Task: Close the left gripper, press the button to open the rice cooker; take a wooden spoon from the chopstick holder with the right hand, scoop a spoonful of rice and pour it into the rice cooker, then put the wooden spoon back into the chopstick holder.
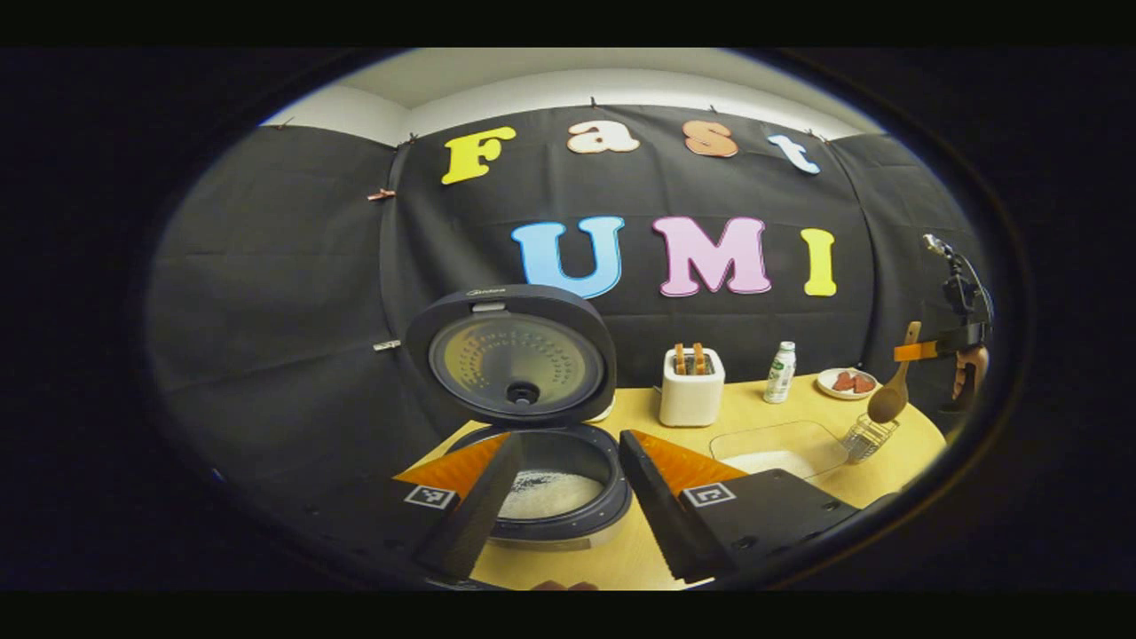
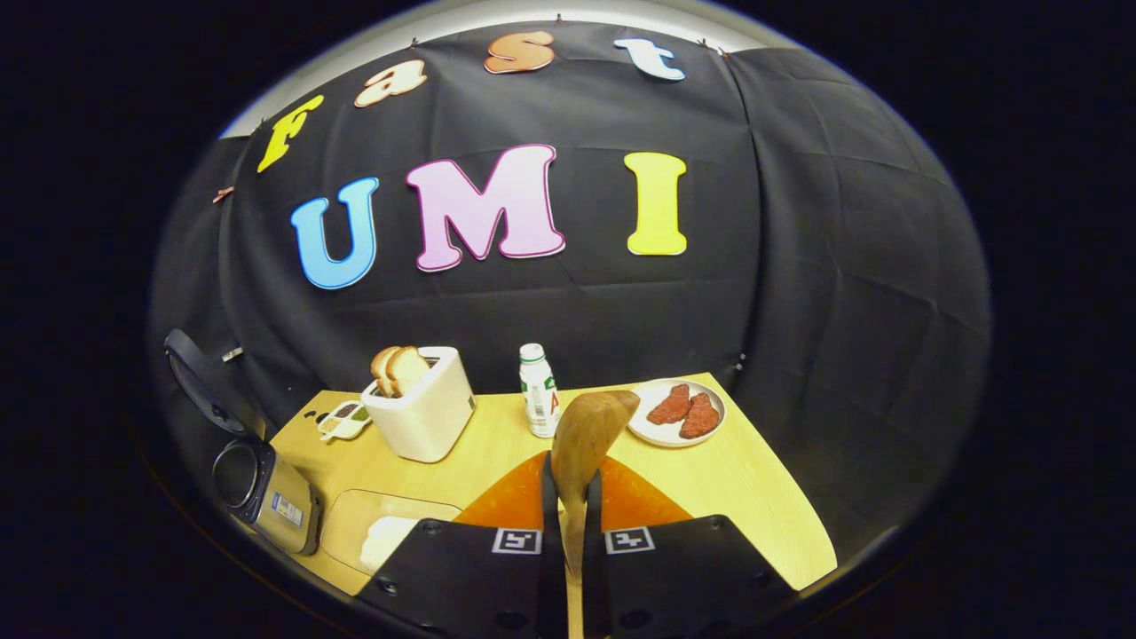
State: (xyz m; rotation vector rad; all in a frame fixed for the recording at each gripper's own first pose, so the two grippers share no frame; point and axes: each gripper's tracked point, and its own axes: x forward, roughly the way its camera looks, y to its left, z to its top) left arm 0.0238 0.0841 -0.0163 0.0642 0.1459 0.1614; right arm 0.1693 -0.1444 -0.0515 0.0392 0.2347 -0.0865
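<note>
Left gripper point(image 1: 568, 497) nearest in left gripper view — fingers spread wide, nothing between them, hovering just above rice cooker point(image 1: 555, 497). Cooker lid point(image 1: 513, 355) swung up and standing open; white rice visible in inner pot. Cooker seated on yellow table point(image 1: 639, 555) at its left end.

Right gripper point(image 2: 568, 510) nearest in right gripper view — fingers pressed in on handle of wooden spoon point(image 2: 586, 435), bowl of spoon raised ahead of fingertips, looks empty. Same gripper seen far right in left gripper view, spoon point(image 1: 890, 395) hanging bowl-down just above wire chopstick holder point(image 1: 868, 437); touching or apart, cannot tell.

Chopstick holder near right edge of table, just beside clear rice container point(image 1: 781, 448), which lies flat with white rice inside. Same container at lower left in right gripper view point(image 2: 382, 532).

Along back of table: white toaster point(image 2: 423, 404) with two bread slices standing in slots, small white bottle point(image 2: 538, 390) upright to its right, plate point(image 2: 661, 430) with two reddish meat pieces further right. Small condiment dish point(image 2: 343, 420) between toaster and cooker.
</note>
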